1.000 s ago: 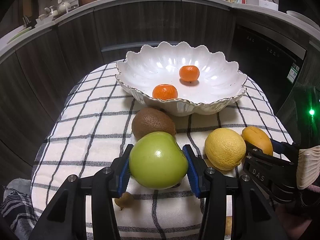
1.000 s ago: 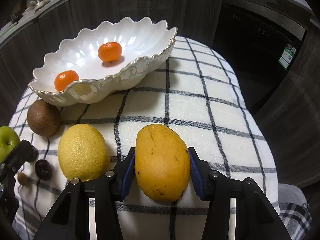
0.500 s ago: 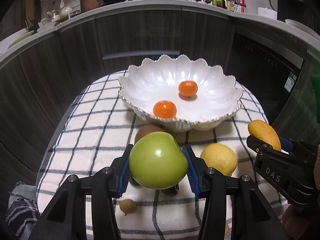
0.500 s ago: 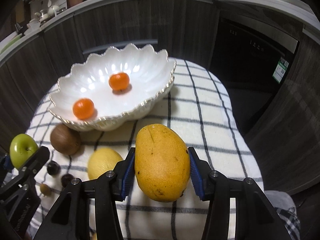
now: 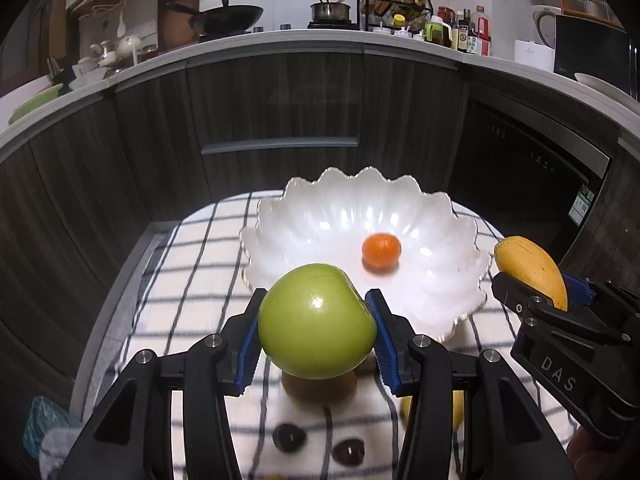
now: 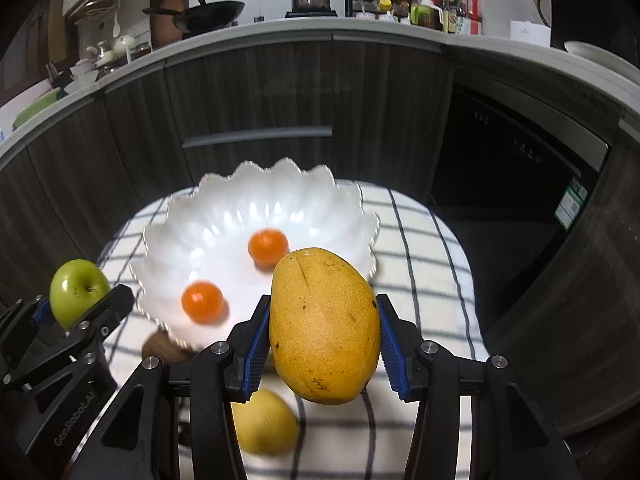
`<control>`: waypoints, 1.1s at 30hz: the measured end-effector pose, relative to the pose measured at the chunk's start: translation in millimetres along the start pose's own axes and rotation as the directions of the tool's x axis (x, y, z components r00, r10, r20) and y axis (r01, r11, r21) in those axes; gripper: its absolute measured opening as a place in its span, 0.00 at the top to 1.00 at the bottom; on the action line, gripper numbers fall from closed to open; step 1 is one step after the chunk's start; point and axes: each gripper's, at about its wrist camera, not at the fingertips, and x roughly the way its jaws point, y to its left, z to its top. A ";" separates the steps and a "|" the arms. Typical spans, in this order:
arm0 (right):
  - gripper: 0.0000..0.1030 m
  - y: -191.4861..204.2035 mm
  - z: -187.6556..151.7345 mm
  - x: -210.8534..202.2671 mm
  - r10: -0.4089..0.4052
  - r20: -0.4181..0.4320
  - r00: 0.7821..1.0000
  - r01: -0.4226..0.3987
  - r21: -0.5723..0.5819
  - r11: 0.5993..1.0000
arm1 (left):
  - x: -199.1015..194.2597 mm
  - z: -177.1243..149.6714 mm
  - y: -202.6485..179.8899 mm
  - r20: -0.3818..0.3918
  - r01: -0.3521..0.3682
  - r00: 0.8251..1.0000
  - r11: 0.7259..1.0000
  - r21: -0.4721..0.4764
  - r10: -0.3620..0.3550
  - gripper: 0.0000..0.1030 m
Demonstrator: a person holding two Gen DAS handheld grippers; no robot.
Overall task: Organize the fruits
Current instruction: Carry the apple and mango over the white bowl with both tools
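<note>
Both fruits have left the surface within the last second. The left gripper [image 5: 316, 330], its jaws clamped on the round green apple [image 5: 316, 322], has risen from the black-and-white checked cloth [image 5: 188, 280] covering the worktop and now holds the apple in the air just short of the near rim of the white scalloped ceramic bowl [image 5: 328, 208]. The right gripper [image 6: 322, 338], jaws clamped on the oval yellow-orange mango [image 6: 324, 324], has risen likewise and holds the mango before the bowl's near right rim. The bowl already contains two small orange mandarins [image 6: 202, 302], unmoved. A yellow lemon [image 6: 264, 422], a brown kiwi [image 6: 158, 346] and two small dark fruits [image 5: 290, 438] remain on the cloth below. Judgement: the lift stage is complete for both items; the carry over the rim and release into the bowl are outstanding, followed by the fruits left on the cloth.
</note>
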 end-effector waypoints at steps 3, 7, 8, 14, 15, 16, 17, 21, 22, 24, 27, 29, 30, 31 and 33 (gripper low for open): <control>0.52 3.7 10.9 4.3 0.005 0.012 1.000 -0.005 0.003 1.000 | 8.3 11.3 3.5 0.013 -0.001 1.000 1.000 0.007 0.001 0.53; 0.51 8.4 22.8 16.3 0.005 0.013 1.000 -0.005 0.008 1.000 | 23.8 24.1 8.6 0.019 0.005 1.000 1.000 0.005 -0.005 0.53; 0.52 9.1 25.4 21.0 0.003 0.008 1.000 -0.003 0.012 1.000 | 27.9 26.5 9.5 0.017 0.008 1.000 1.000 0.007 -0.008 0.53; 0.51 13.1 35.5 52.0 -0.009 -0.035 0.999 0.010 0.022 1.000 | 65.9 38.0 12.1 -0.042 0.029 0.999 1.000 0.009 -0.028 0.53; 0.51 14.4 36.2 57.8 -0.011 -0.043 0.999 0.012 0.020 1.000 | 72.1 38.9 12.0 -0.051 0.029 0.998 1.000 0.009 -0.028 0.53; 0.51 14.7 36.4 62.3 -0.011 -0.051 0.999 0.012 0.018 1.000 | 77.8 39.7 12.3 -0.061 0.031 0.998 0.999 0.007 -0.031 0.53; 0.52 15.7 36.4 68.3 -0.008 -0.065 0.998 0.010 0.018 1.000 | 83.1 40.2 12.9 -0.071 0.036 0.997 0.999 0.002 -0.035 0.53; 0.52 16.6 34.4 88.4 -0.008 -0.111 0.994 0.011 0.022 1.000 | 103.7 37.9 14.4 -0.118 0.032 0.993 0.999 -0.005 -0.032 0.53; 0.52 17.1 33.3 92.4 -0.009 -0.120 0.993 0.012 0.022 1.000 | 106.4 37.5 15.3 -0.127 0.033 0.991 0.999 -0.007 -0.033 0.53; 0.52 17.5 30.8 100.3 -0.006 -0.143 0.990 0.009 0.022 1.000 | 112.7 36.1 16.2 -0.149 0.037 0.988 0.999 -0.015 -0.039 0.53; 0.51 17.8 28.4 105.5 0.000 -0.164 0.986 0.004 0.021 1.000 | 116.7 34.7 16.1 -0.166 0.035 0.985 0.999 -0.012 -0.037 0.53; 0.51 17.1 27.6 107.7 0.005 -0.177 0.984 0.000 0.029 1.000 | 118.3 34.6 17.1 -0.178 0.036 0.983 0.999 -0.014 -0.038 0.53; 0.51 16.2 27.3 108.4 0.005 -0.183 0.983 0.001 0.033 0.999 | 118.8 34.7 16.8 -0.186 0.033 0.982 0.999 -0.014 -0.035 0.53; 0.51 15.6 27.4 109.0 0.003 -0.187 0.982 0.003 0.034 0.999 | 119.2 34.5 16.5 -0.192 0.028 0.981 1.000 -0.012 -0.030 0.53; 0.49 15.3 27.3 107.8 -0.010 -0.181 0.983 0.017 0.033 0.999 | 118.7 33.7 16.9 -0.196 0.023 0.980 1.000 -0.011 -0.025 0.49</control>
